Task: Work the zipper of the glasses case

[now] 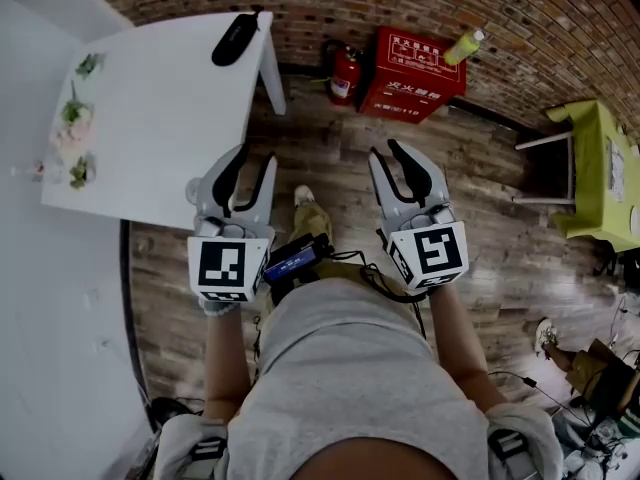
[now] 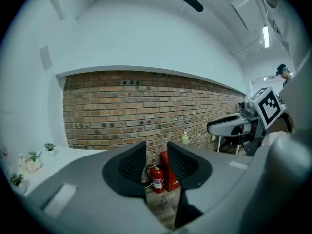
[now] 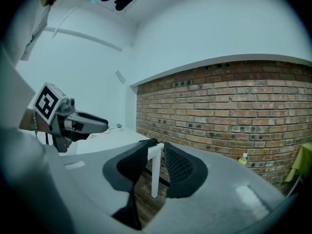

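The black glasses case (image 1: 235,38) lies at the far corner of the white table (image 1: 150,128), well ahead of both grippers. In the right gripper view the glasses case (image 3: 150,142) shows as a dark shape on the table's corner, seen between the jaws but far off. My left gripper (image 1: 255,158) hovers over the table's near right corner, partly open and holding nothing. Over the wooden floor, my right gripper (image 1: 386,150) is likewise partly open and holds nothing. The left gripper (image 2: 156,147) looks at the brick wall; the right gripper (image 3: 156,149) faces the table leg.
Small potted plants (image 1: 72,133) stand along the table's left side. A red fire extinguisher (image 1: 344,73) and a red box (image 1: 412,73) with a yellow-green bottle (image 1: 463,46) on it stand against the brick wall. A green-covered table (image 1: 605,173) is at right.
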Motion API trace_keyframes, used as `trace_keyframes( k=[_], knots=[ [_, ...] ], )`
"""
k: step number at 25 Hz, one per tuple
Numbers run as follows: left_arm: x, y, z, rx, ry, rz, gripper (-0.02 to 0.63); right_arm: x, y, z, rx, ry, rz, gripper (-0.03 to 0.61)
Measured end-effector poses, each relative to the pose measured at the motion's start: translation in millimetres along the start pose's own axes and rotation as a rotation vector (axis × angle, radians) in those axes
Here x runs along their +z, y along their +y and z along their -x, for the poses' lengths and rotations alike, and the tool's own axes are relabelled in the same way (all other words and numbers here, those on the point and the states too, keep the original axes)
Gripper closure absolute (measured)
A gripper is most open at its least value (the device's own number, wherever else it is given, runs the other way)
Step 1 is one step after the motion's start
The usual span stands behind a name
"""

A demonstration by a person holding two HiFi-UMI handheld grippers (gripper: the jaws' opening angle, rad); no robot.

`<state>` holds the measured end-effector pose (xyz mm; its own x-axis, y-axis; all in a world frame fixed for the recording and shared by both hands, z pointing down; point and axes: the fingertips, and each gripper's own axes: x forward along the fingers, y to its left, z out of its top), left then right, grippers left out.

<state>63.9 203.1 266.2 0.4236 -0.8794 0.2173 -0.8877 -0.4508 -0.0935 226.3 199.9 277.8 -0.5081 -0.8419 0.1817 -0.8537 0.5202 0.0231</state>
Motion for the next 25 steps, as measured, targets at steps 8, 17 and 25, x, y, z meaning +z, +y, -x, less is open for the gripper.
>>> trace_keyframes(
  k=[8, 17, 25],
  knots=[
    [10, 59, -50, 0.015, 0.012, 0.0, 0.476, 25, -12, -80, 0.028, 0.01, 0.013, 0.472],
    [14, 111, -99, 0.026, 0.025, -0.005, 0.468, 42, -24, -160, 0.069, 0.025, 0.032, 0.472],
    [2, 147, -125, 0.028, 0.06, -0.01, 0.456, 43, -17, -213, 0.115, 0.057, 0.035, 0.472]
  ],
)
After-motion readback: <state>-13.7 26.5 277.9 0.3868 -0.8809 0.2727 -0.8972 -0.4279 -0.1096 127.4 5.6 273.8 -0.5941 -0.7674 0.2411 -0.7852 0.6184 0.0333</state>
